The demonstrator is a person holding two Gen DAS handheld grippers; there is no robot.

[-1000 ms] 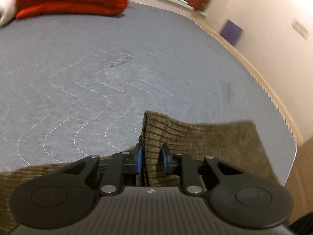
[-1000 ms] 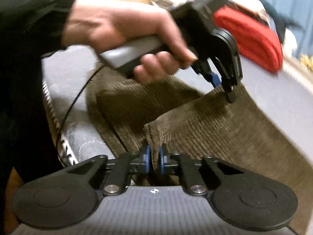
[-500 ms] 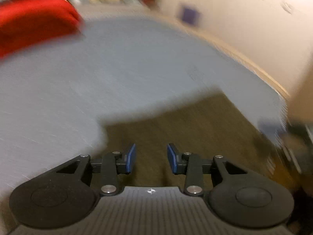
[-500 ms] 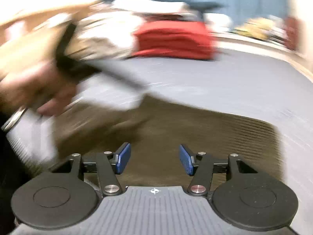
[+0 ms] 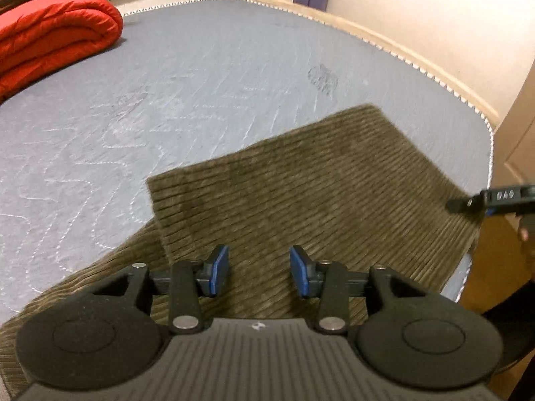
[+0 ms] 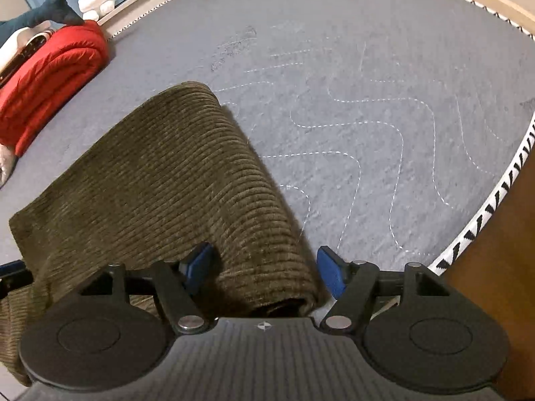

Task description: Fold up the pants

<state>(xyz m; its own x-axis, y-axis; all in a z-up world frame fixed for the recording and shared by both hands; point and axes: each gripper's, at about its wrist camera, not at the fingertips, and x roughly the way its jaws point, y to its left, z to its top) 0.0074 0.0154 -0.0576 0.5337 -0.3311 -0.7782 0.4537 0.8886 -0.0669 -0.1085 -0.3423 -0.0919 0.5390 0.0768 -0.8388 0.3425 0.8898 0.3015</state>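
Observation:
Olive-brown corduroy pants [image 5: 301, 193] lie folded over on the grey quilted mattress [image 5: 200, 77]. My left gripper [image 5: 260, 272] hovers just above the cloth, its jaws opening, with nothing pinched between the blue pads. In the right wrist view the pants [image 6: 160, 180] run away to the upper left. Their rounded folded edge sits between the opening jaws of my right gripper [image 6: 264, 267]. The left pad is half hidden behind the cloth and the right pad stands apart from it. In the left wrist view, one black finger [image 5: 468, 202] of the right gripper shows at the right edge.
A folded red duvet [image 5: 50, 43] lies at the far left of the mattress, also seen as a red duvet [image 6: 46, 80] in the right wrist view. A plush shark [image 6: 50, 13] sits behind it. The mattress edge [image 6: 485, 224] and wooden frame run close on the right.
Both grippers have let go of the pinched pants edge and opened. The lifted cloth now lies folded flat. The right gripper rolled and swung away from the left hand.

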